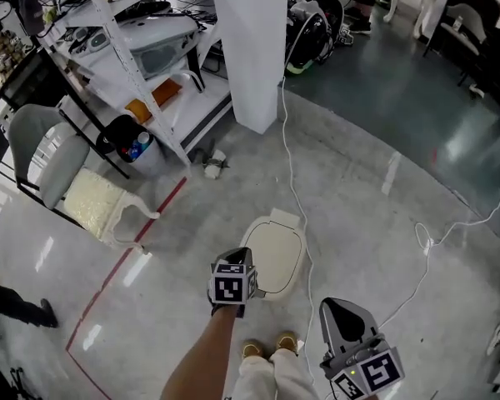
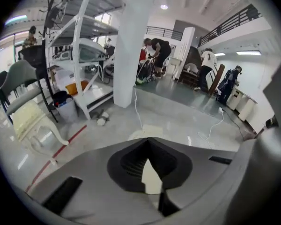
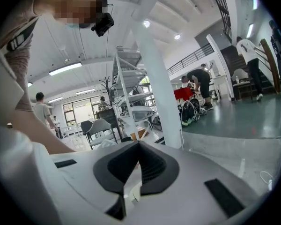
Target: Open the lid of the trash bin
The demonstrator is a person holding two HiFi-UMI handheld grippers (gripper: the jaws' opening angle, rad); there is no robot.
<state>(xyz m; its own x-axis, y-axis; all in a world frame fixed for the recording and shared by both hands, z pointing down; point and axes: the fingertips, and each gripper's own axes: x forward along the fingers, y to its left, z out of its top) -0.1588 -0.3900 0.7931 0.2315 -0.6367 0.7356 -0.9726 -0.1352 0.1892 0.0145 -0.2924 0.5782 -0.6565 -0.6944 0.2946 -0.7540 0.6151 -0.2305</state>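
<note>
The left tool point(image 2: 149, 142) is held closed and empty over the near-left edge of the cream, oval-lidded plastic trash bin point(image 1: 273, 252), which stands lidded on the floor. The right tool point(image 3: 139, 145) is also closed and empty, apart from the bin.

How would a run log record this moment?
lid: closed | left gripper: shut, empty, above lid | right gripper: shut, empty, aside

Bare grey concrete floor point(image 1: 367, 190) lay open to the left of, and beyond, the cream oval-lidded trash bin point(image 1: 275, 252), and nothing stood over its lid. A thin white cable point(image 1: 293, 182) trailed across the floor just beside the bin's right side. The person's tan shoes point(image 1: 271, 344) stood near its near side. The square white pillar point(image 1: 250, 48), white metal shelving rack point(image 1: 142, 65) and cream cushioned chair point(image 1: 92, 198) stood well apart, toward the floor's far left.
</note>
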